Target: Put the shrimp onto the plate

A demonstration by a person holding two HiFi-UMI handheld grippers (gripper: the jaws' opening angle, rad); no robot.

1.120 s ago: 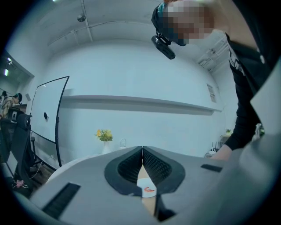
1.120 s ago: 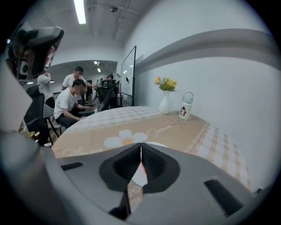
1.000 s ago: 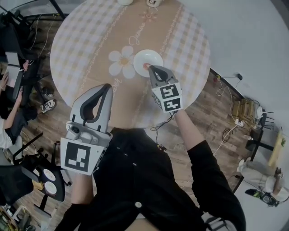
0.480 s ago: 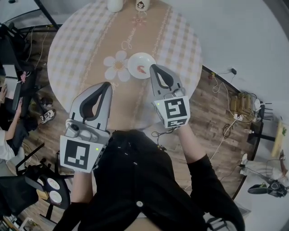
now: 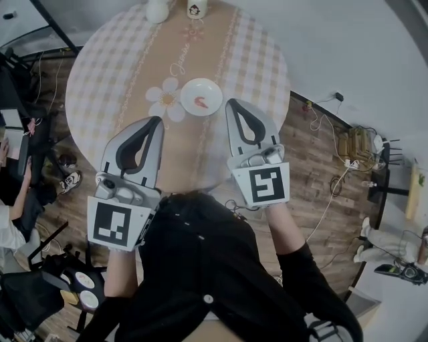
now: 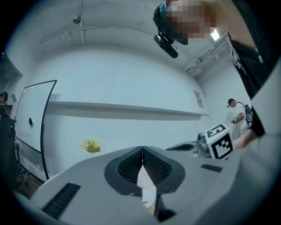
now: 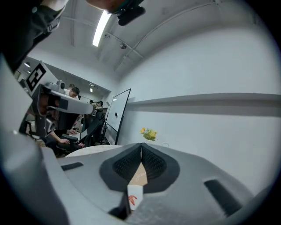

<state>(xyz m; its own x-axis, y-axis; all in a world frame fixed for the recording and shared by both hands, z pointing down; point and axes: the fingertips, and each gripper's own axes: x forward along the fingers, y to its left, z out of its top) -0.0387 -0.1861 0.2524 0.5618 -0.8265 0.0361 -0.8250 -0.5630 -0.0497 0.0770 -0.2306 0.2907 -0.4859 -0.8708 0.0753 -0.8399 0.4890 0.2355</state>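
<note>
A small orange shrimp (image 5: 200, 102) lies on the white plate (image 5: 211, 91) near the middle of the round table (image 5: 127, 80). Both grippers hang over the table's near edge, apart from the plate. My left gripper (image 5: 156, 121) is shut and empty at the left. My right gripper (image 5: 232, 103) is shut and empty too, its tips just right of the plate. Through the narrow gap behind the right gripper's (image 7: 141, 145) jaws the shrimp (image 7: 132, 200) shows on the plate (image 7: 135, 191). The left gripper (image 6: 142, 148) likewise shows a sliver of plate (image 6: 149, 197).
A white vase (image 5: 158, 10) and a small figurine cup (image 5: 196, 8) stand at the table's far edge. A daisy print (image 5: 162, 97) lies left of the plate. Chairs and cables (image 5: 27, 120) crowd the floor at left, cords and boxes (image 5: 358, 143) at right.
My right gripper has drawn back from the plate toward the near table edge, leaving the shrimp on the plate. The left gripper has hardly moved.
</note>
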